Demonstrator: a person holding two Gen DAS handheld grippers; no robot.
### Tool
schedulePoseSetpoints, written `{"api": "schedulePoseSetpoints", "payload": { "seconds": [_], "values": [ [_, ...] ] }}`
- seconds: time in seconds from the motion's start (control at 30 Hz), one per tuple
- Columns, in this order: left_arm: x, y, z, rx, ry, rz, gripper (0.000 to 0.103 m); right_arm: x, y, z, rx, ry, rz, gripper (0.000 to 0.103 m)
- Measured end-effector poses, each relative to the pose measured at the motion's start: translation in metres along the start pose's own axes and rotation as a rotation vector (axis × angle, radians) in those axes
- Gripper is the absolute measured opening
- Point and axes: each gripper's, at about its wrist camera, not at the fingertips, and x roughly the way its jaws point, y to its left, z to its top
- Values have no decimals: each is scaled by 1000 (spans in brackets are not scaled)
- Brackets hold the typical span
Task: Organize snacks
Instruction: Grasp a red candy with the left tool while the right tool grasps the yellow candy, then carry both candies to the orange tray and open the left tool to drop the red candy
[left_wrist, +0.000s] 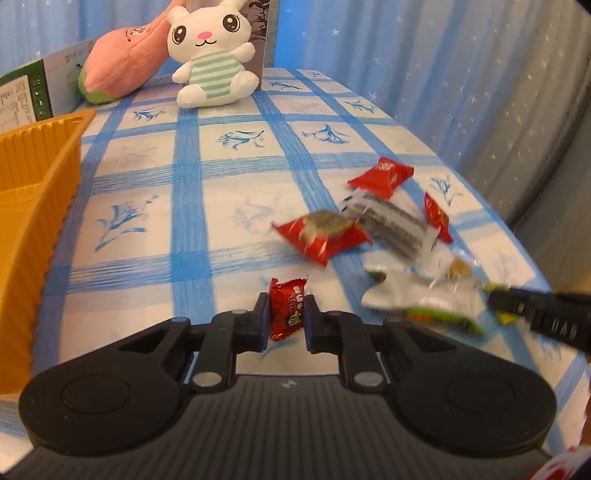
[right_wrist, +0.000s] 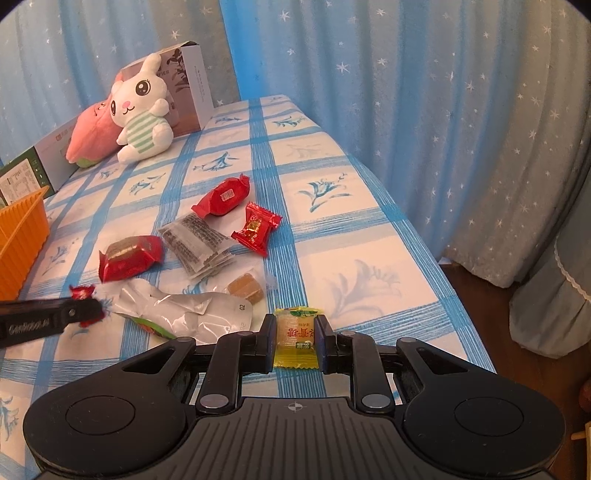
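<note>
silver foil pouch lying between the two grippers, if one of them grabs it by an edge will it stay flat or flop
The silver foil pouch would probably flop: it already lies crumpled and creased on the tablecloth. It looks flat and nearly empty, so likely light. Its glossy film may slip between the pads, so a pinch well inside the edge seems safer.

I read this as a room in a home. I see a table (right_wrist: 332, 206) under a blue-checked cloth printed with lilies, star-dotted blue curtains (right_wrist: 424, 92) hanging close behind it, and a white plush rabbit (right_wrist: 142, 110) leaning beside a pink plush toy (right_wrist: 90, 134). A strip of dark wooden floor (right_wrist: 476, 280) shows at the table's right edge.
</note>
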Motion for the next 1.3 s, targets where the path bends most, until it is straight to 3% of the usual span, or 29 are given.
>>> {"api": "schedulePoseSetpoints", "payload": {
  "seconds": [0.27,0.7,1.3],
  "values": [
    [-36,15,-14,-31,-4,-2,15,-31,9,10,3,-32,32,21],
    [-130,26,-10,-55,-89,-12,15,-115,61,23,-40,-108,127,21],
    [-224,70,-37,-92,-132,19,15,-170,154,-11,-136,-118,237,21]
  ]
}}
